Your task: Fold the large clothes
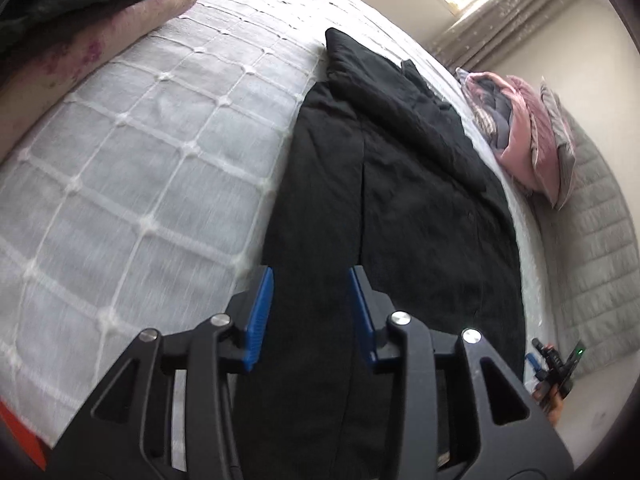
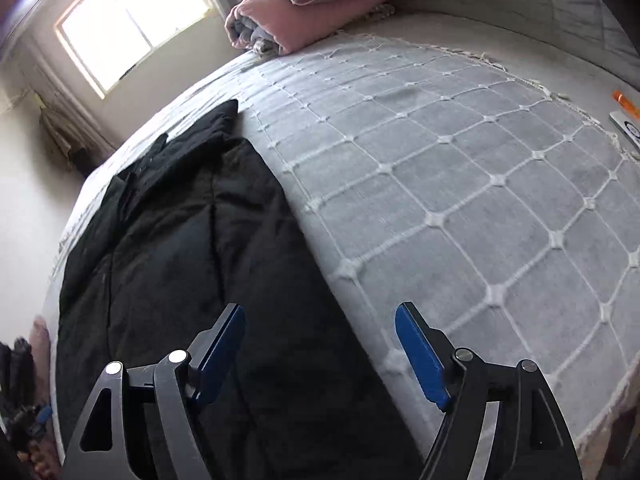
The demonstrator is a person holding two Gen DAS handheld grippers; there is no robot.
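Note:
A large black garment (image 1: 400,200) lies spread flat along the bed, with a seam or slit down its middle. It also shows in the right wrist view (image 2: 180,240). My left gripper (image 1: 310,280) is open and empty, hovering over the garment's near end. My right gripper (image 2: 320,316) is open wide and empty, over the garment's near right edge where it meets the bedspread. The right gripper (image 1: 554,364) also shows small at the lower right of the left wrist view.
The bed has a grey bedspread (image 2: 460,180) with a white grid pattern. Pink and grey pillows and folded bedding (image 1: 528,136) lie at the head by a padded grey headboard (image 1: 592,248). A dark folded pile on pink fabric (image 1: 80,8) sits at the far left. Small items (image 2: 626,116) lie at the bed's right edge.

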